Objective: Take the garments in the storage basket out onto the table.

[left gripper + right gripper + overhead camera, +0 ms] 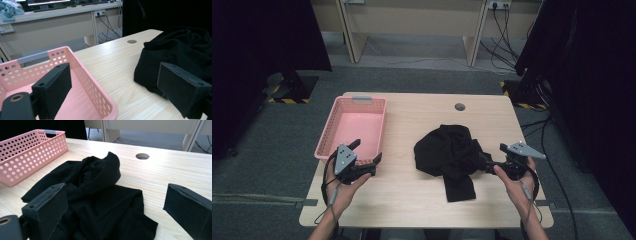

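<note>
A crumpled black garment [449,150] lies in the middle of the light wooden table [412,195]. An empty pink perforated basket [362,100] stands at the table's left. My left gripper [368,150] hovers at the basket's near right corner, open, with nothing between its jaws. In the left gripper view, one jaw is over the basket [82,70] and the other is in front of the garment [180,50]. My right gripper [492,152] is at the garment's right edge, open and pointing left. Its view shows the garment [100,195] spread between and beyond the jaws, not clamped.
A round cable hole [459,106] sits in the table behind the garment. Dark curtains hang on both sides, with stands on black-and-yellow bases [292,92] on the grey floor. A desk with trailing cables [502,45] stands beyond the table.
</note>
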Action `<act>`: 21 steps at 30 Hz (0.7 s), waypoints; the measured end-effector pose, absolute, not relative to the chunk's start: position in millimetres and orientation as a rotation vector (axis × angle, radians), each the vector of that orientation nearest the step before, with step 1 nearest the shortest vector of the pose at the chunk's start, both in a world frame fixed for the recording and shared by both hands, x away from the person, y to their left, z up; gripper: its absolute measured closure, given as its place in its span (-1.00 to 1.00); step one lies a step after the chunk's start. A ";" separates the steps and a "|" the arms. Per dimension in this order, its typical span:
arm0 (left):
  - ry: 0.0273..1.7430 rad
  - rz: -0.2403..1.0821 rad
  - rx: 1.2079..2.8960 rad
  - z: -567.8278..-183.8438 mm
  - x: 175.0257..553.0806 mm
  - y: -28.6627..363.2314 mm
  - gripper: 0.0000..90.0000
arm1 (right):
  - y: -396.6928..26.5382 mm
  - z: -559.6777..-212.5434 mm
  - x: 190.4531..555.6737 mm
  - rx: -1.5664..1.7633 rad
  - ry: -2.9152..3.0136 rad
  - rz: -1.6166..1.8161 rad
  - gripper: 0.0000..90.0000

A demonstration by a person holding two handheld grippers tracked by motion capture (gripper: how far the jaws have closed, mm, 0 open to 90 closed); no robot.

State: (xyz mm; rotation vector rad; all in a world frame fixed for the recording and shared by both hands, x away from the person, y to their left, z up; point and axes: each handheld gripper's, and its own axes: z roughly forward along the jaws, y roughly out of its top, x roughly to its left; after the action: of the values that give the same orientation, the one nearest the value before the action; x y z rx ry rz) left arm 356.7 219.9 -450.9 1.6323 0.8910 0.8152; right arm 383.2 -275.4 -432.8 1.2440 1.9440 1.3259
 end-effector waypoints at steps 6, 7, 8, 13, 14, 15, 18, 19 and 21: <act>0.902 0.821 1.623 -450.8 354.0 226.1 -0.75 | -279.6 -431.9 380.5 1.248 1.932 1.328 -0.89; 0.903 0.822 1.623 -450.8 353.5 226.9 -0.75 | -280.3 -431.8 380.1 1.249 1.930 1.329 -0.89; 0.904 0.823 1.624 -450.8 352.9 228.0 -0.75 | -281.0 -431.5 379.6 1.251 1.928 1.329 -0.89; 0.916 0.832 1.616 -450.8 350.5 233.9 -0.75 | -284.7 -430.5 377.6 1.252 1.916 1.335 -0.89; 0.918 0.832 1.612 -450.9 350.1 234.8 -0.75 | -285.6 -430.3 377.2 1.253 1.914 1.335 -0.89; 0.919 0.835 1.613 -450.9 349.7 235.8 -0.75 | -286.3 -430.3 376.8 1.254 1.910 1.336 -0.89; 0.922 0.836 1.611 -451.5 348.2 238.1 -0.75 | -289.1 -429.7 375.7 1.258 1.902 1.337 -0.89; 0.922 0.838 1.613 -451.6 347.6 239.0 -0.75 | -290.2 -429.4 375.2 1.259 1.897 1.342 -0.89; 0.926 0.839 1.608 -452.0 346.3 240.6 -0.75 | -292.2 -428.7 374.1 1.260 1.887 1.343 -0.89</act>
State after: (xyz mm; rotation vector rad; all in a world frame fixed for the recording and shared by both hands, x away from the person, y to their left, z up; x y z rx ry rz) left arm 346.3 240.6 -452.0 1.6080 0.9262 0.8388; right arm 374.1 -292.2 -428.7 1.2604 1.8873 1.3427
